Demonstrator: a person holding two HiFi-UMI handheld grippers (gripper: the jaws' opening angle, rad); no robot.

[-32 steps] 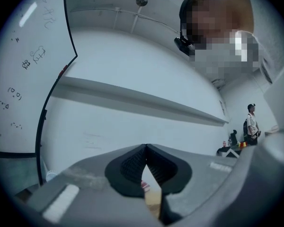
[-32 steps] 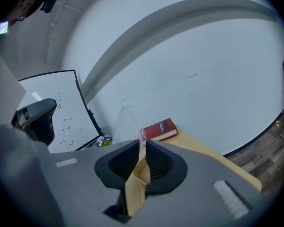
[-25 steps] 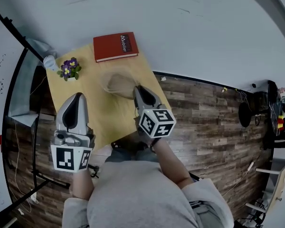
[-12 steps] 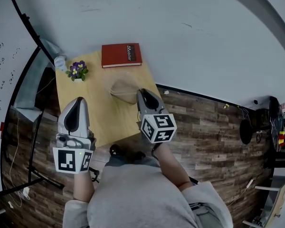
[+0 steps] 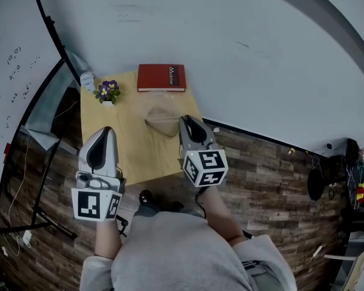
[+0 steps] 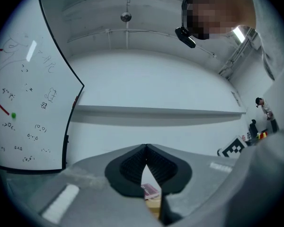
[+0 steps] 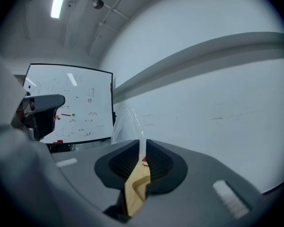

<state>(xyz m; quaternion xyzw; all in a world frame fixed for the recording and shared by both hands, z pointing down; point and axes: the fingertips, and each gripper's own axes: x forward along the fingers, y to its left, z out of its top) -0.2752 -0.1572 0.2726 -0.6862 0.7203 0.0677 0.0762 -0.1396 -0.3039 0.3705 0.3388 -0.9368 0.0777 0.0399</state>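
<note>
The right gripper [image 7: 143, 146] has its jaws pressed together on a thin edge of the clear plastic bag [image 7: 125, 123]. In the right gripper view the bag rises out of the pinch and leans off to the jaws' left. In the head view the bag [image 5: 160, 115] sits just ahead of that gripper's tips, over the light wooden table [image 5: 132, 153]; whether it rests on the wood cannot be told. The left gripper [image 5: 104, 132] hangs well apart to the left, its jaws meeting at the tips with nothing between them. Beyond the bag, farther ahead of the right gripper, a red hardcover book [image 5: 162, 77] lies flat at the table's far edge. Ahead of the left gripper stands a small pot of purple flowers [image 5: 108, 91]. A whiteboard [image 5: 12, 65] with scribbled marks stands off to the left gripper's left.
</note>
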